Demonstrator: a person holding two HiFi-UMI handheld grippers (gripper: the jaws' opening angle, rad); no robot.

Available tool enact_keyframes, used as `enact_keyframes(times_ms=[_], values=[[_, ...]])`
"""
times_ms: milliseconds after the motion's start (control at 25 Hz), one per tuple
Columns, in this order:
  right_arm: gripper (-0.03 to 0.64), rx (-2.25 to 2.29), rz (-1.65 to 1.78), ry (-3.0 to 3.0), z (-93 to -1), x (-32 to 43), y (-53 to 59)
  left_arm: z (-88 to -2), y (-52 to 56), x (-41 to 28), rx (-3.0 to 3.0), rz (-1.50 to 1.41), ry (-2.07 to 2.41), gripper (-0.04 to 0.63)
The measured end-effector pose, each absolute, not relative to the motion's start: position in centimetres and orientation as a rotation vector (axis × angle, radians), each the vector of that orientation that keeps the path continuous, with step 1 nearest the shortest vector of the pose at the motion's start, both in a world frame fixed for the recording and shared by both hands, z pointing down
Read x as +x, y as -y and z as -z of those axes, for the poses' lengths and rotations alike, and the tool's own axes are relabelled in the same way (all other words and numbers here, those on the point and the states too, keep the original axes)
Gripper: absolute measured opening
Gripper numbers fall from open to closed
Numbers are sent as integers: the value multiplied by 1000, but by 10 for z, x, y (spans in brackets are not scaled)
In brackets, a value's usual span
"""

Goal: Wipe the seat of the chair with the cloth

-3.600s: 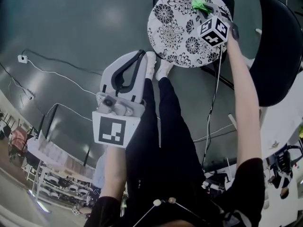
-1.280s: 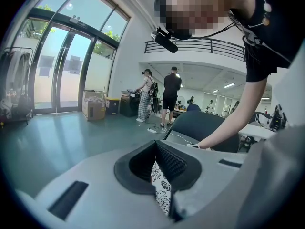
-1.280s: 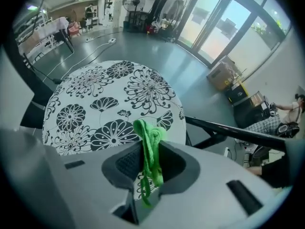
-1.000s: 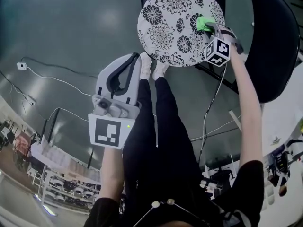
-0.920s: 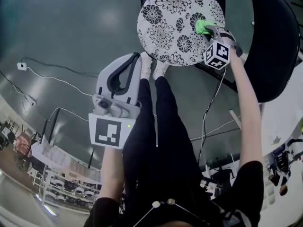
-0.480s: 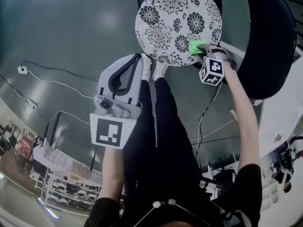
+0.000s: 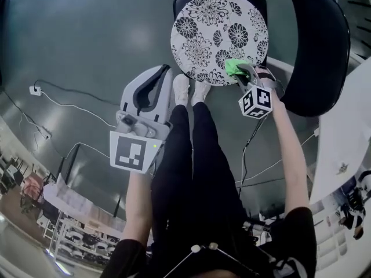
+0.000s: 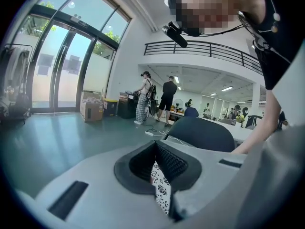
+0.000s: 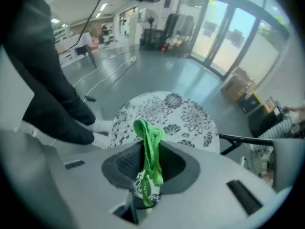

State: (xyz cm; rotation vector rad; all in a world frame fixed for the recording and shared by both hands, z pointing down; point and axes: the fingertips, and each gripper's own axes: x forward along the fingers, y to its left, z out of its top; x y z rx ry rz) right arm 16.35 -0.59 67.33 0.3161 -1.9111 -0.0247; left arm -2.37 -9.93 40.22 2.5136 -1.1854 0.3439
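1. The right gripper has its jaws clamped on the green cloth, a bunched strip standing up between them.
2. The cloth is at the near right edge of the floral seat, beside the black chair back.
3. The left gripper hangs off the seat, over the floor, with its jaws together and nothing between them.

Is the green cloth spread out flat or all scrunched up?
Scrunched up. The green cloth hangs in a bunched strip, pinched between the jaws of the right gripper, near the round flowered chair seat.
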Motion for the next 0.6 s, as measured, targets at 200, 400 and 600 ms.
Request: enact_keyframes(times_ms=[200,400,600], values=[[87,787,-39,2045,-580,138,50,-369,105,-22,2561,-330,1202,5],[87,1168,-3,2184,-455,118,76,-329,102,-12,2630,-313,1175,5],[87,1579,-56,2299,-336,114,77,-282,99,-2,2698,-284,1139,5]])
